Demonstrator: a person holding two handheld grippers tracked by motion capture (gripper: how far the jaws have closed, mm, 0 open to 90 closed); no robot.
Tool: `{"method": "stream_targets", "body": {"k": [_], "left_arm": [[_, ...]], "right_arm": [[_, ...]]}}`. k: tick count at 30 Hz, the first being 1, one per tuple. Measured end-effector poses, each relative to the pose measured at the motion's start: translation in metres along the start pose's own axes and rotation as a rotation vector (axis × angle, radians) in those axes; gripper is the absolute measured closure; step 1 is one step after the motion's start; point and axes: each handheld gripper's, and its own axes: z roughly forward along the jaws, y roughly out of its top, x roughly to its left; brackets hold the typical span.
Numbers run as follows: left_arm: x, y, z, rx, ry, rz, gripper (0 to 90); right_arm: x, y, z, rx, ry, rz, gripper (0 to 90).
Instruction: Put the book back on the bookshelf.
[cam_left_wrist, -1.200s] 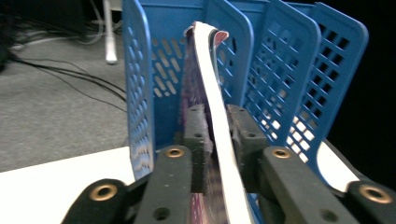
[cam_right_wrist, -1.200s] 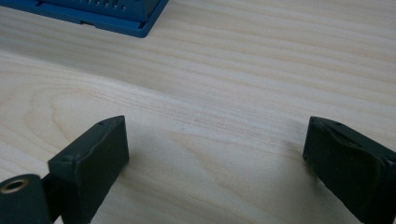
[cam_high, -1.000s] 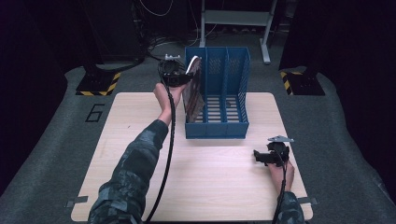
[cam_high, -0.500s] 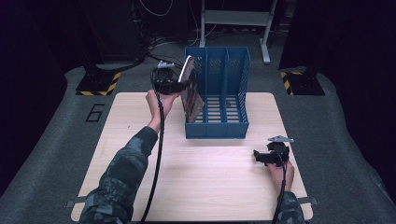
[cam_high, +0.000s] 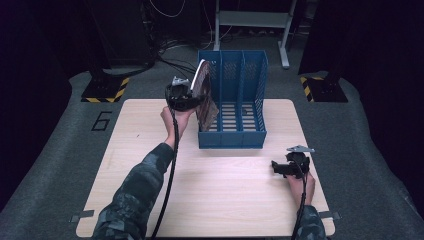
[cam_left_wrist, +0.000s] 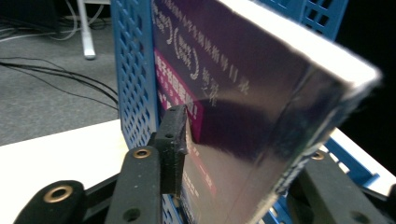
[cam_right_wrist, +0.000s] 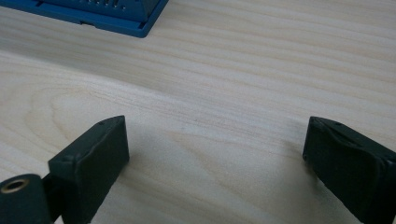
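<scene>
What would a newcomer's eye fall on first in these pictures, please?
Probably the blue file rack at the table's far edge, bright against the dark room. Next, the glossy purple book, tilted at the rack's left compartment, with the left gripper closed on it. The right gripper rests open near the front right.

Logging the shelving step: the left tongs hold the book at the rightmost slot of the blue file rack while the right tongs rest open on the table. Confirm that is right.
Not quite. In the high view the book is at the leftmost slot of the blue file rack, not the rightmost. The rest stands: the left tongs hold it, and the right tongs rest open on the table.
</scene>
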Motion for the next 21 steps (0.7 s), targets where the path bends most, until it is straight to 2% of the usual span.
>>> {"method": "stream_targets", "body": {"k": [3, 9, 12, 17, 21], "left_arm": [[-0.003, -0.002, 0.002, -0.019, 0.04, 0.004, 66.2], [-0.01, -0.003, 0.003, -0.009, 0.134, 0.011, 80.3], [-0.009, -0.005, 0.003, -0.03, 0.135, -0.027, 83.5], [-0.011, -0.005, 0.004, -0.049, 0.142, -0.049, 84.1], [-0.012, -0.004, 0.004, -0.065, 0.147, -0.052, 84.2]], "right_arm": [[0.0, 0.0, 0.0, 0.0, 0.0, 0.0, 6.4], [0.0, 0.0, 0.0, 0.0, 0.0, 0.0, 6.4], [0.0, 0.0, 0.0, 0.0, 0.0, 0.0, 6.4], [0.0, 0.0, 0.0, 0.0, 0.0, 0.0, 6.4], [0.0, 0.0, 0.0, -0.001, 0.002, 0.0, 6.4]]}}
